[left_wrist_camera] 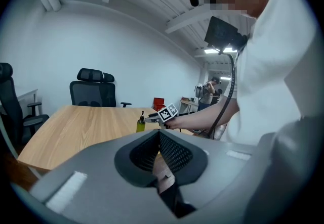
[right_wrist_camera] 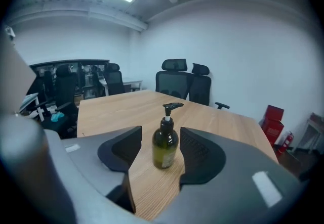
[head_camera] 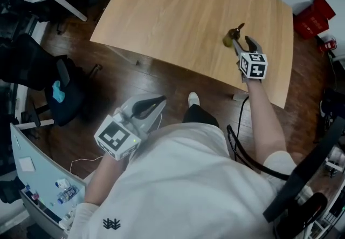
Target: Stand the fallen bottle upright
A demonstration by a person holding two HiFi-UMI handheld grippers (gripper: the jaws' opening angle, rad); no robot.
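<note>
Looking down on a big wooden worktop (head_camera: 178,11) in an office room, with dark floor (head_camera: 161,79) and black chairs (right_wrist_camera: 174,84) around it. Finding the bottle (head_camera: 233,37) in the upper right of the head view, near the right edge of the worktop. Seeing it standing straight up on its flat bottom, pump (right_wrist_camera: 172,106) on top, not lying down. So judging the job as looking done, with the bottle standing just as asked. Not knowing from one look what put it that way. Seeing nothing left to fix on the bottle itself.

Holding the right gripper (head_camera: 242,43) out over the worktop, just below and to the right of the bottle in the head view. Spreading its jaws wide apart, one on each side of the bottle, in the middle of the right gripper view. Showing a strip of wood on the left side and only a thin gap on the right side, so not squeezing the bottle, only framing it.

Hanging low with the left gripper (head_camera: 150,105), in the lower left of the head view, over the floor and well apart from the bottle. Pressing its jaws together on nothing. Showing the bottle small and far off, near the middle of the left gripper view.
</note>
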